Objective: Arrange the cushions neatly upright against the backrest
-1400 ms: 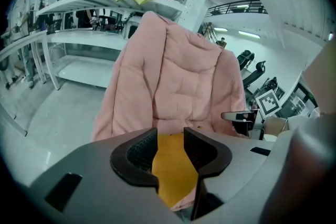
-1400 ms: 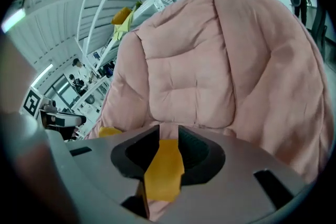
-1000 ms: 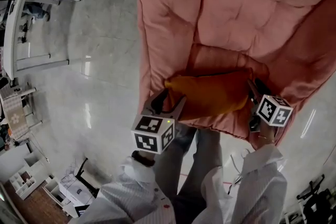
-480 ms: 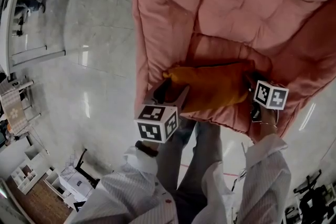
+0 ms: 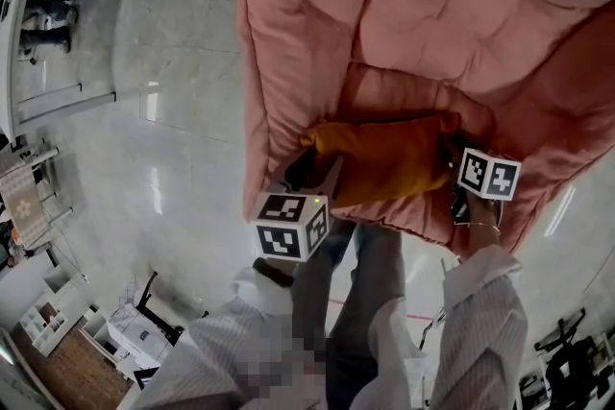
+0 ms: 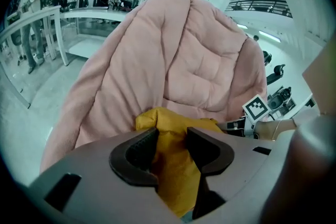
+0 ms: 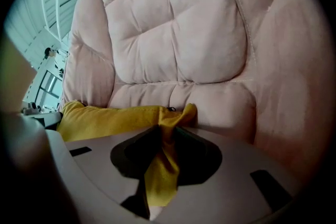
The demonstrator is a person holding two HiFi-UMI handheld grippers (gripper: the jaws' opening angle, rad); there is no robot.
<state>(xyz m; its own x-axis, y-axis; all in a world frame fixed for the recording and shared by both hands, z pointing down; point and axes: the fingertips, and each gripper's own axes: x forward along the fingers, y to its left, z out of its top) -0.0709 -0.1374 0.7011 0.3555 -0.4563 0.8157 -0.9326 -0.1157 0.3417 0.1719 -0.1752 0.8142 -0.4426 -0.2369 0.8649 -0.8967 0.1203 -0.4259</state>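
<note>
A mustard-yellow cushion [image 5: 384,158] lies flat across the front of the seat of a pink quilted armchair [image 5: 404,14]. My left gripper [image 5: 315,176] is at the cushion's left end. In the left gripper view its jaws are closing, and yellow fabric [image 6: 173,126] fills the gap of the left gripper [image 6: 169,147]. My right gripper [image 5: 454,170] is at the cushion's right end, mostly hidden behind its marker cube. In the right gripper view its jaws are closing on a bunched corner of the cushion [image 7: 105,120], pinched in the right gripper [image 7: 163,147]. The chair's backrest [image 7: 178,34] rises behind.
Glossy grey floor [image 5: 163,110] spreads to the left of the chair. White racks [image 5: 38,43] stand at the far left and small furniture [image 5: 58,322] at the bottom left. The person's legs [image 5: 356,302] stand against the seat's front edge.
Both grippers have moved in on the cushion's ends, and their jaws have narrowed onto the fabric. The cushion looks shorter and more bunched.
</note>
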